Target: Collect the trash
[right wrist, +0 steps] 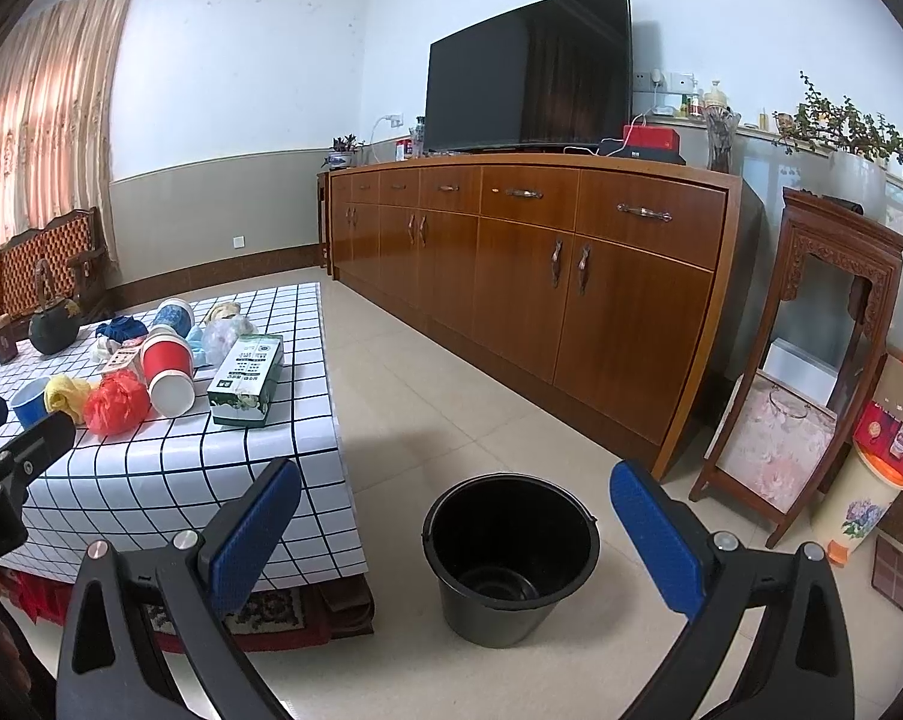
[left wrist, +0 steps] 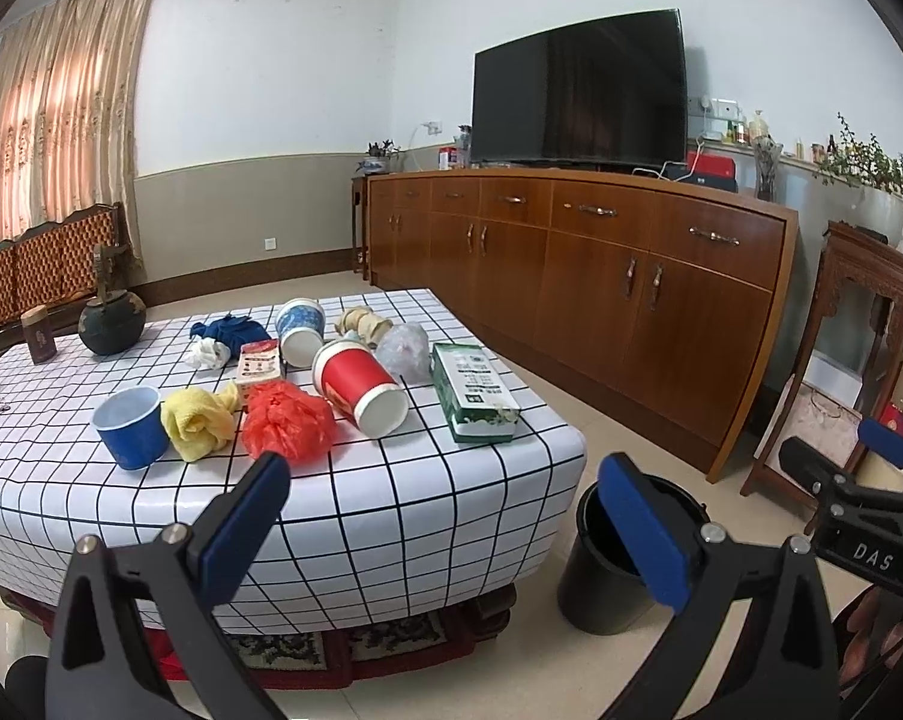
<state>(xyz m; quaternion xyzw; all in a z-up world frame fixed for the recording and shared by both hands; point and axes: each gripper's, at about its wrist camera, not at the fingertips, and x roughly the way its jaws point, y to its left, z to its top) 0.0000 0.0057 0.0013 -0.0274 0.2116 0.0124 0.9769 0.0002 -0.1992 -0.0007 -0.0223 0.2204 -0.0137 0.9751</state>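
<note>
Trash lies bunched along the table's (left wrist: 391, 510) right edge, the red bag (left wrist: 286, 423) nearest my left gripper (left wrist: 445, 525), whose jaws stand apart and empty. I judge it best to pinch the bag's crumpled top rather than its slippery sides, then carry it to the black bucket (right wrist: 508, 558) on the floor beside the table's near right corner, where my right gripper (right wrist: 457, 540) hovers, jaws apart.

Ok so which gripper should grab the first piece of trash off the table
Left, probably. The left gripper hangs open facing the red plastic bag; the right gripper faces the black bucket.
</note>
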